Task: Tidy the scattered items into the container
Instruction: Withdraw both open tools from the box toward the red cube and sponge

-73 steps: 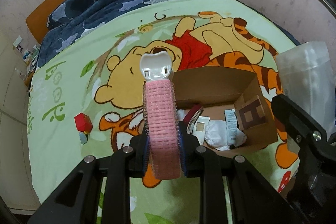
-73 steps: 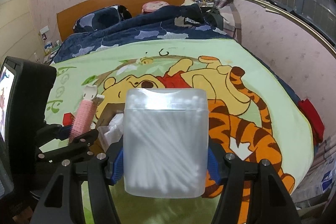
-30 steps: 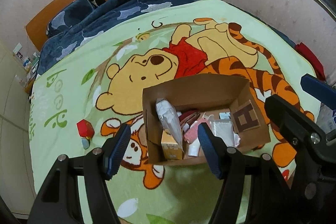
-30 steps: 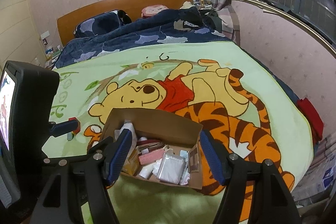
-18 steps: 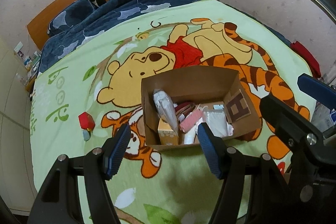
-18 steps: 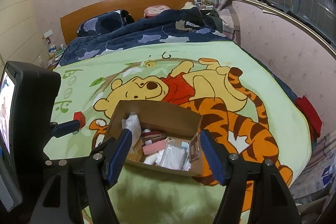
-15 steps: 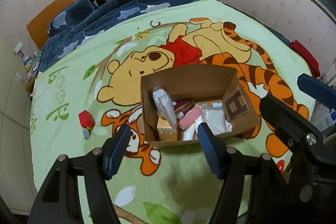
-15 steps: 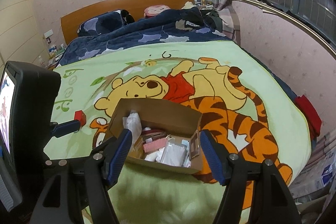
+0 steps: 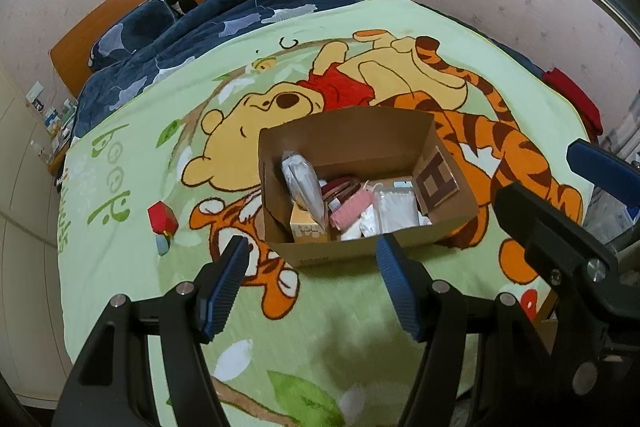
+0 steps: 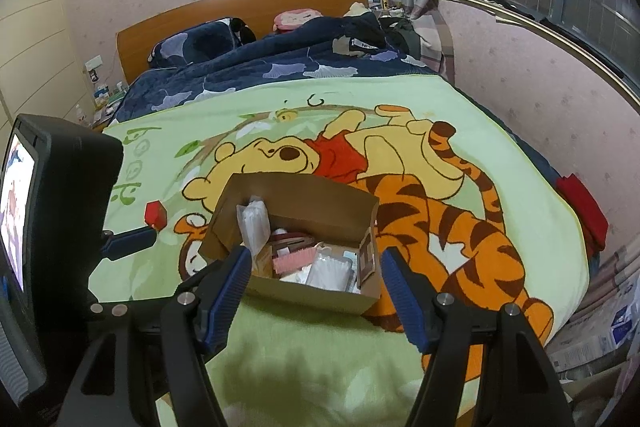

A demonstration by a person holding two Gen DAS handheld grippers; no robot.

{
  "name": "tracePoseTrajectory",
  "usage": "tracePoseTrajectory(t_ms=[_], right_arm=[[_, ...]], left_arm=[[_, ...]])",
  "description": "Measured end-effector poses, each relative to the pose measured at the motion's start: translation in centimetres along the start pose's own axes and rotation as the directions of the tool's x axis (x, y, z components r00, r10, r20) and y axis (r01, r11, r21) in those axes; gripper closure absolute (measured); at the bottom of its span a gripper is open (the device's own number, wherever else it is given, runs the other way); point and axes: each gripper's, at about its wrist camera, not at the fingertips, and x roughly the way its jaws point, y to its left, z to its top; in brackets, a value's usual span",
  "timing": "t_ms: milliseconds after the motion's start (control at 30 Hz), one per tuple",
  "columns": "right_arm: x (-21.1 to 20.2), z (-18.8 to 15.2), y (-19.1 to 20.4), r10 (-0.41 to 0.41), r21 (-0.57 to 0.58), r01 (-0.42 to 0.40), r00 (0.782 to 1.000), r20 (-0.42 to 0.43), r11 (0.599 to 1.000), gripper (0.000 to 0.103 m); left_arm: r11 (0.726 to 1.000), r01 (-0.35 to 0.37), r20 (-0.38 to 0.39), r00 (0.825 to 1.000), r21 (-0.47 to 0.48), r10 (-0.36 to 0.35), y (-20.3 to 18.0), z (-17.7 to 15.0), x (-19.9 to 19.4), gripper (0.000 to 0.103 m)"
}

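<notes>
Bedroom; work surface is a bed covered by a green cartoon blanket. The box sits on the blanket just ahead of both sets of jaws. It holds a pink roller, a clear swab case, a plastic bag, an orange carton and smaller items too crowded to identify.

Left gripper: jaws apart, nothing between them. Right gripper: jaws apart, nothing between them.

Outside the box, a red block and a small pale item lie touching, well left of the left jaws.

If these two belong in the box, the left gripper is the nearer. Approach from above, jaws wide, centre one piece at a time; the soft blanket may let a piece tip or sink when pressed.
</notes>
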Motion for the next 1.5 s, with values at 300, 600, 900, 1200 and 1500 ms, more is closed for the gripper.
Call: tracePoseTrajectory(t_ms=[300, 600, 900, 1200, 1500], right_arm=[[-0.7, -1.0, 1.4, 0.027, -0.033, -0.027, 1.0, -0.008, 0.999, 0.034], [0.2, -1.7, 5.0, 0.092, -0.09, -0.095, 0.995, -0.047, 0.991, 0.027], [2.6, -2.1, 12.3, 0.221, -0.181, -0.235, 0.971, -0.096, 0.955, 0.024], [8.3, -2.6, 20.0, 0.29, -0.213, -0.315, 0.947, -0.141, 0.925, 0.023], [14.2, -4.1, 23.2, 0.289, -0.204, -0.318, 0.944, -0.159, 0.926, 0.023]], left_arm=[[1.0, -0.007, -0.008, 1.0, -0.014, 0.007, 0.5, -1.8, -0.5, 0.035], [0.994, -0.056, -0.043, 0.998, -0.092, 0.053, 4.3, -4.5, -0.6, 0.024], [0.963, -0.153, -0.112, 0.985, -0.222, 0.13, 11.5, -8.5, -0.1, 0.016], [0.907, -0.227, -0.203, 0.966, -0.354, 0.162, 21.0, -12.4, 5.3, 0.013], [0.871, -0.239, -0.164, 0.969, -0.43, 0.185, 27.4, -11.5, 16.5, 0.013]])
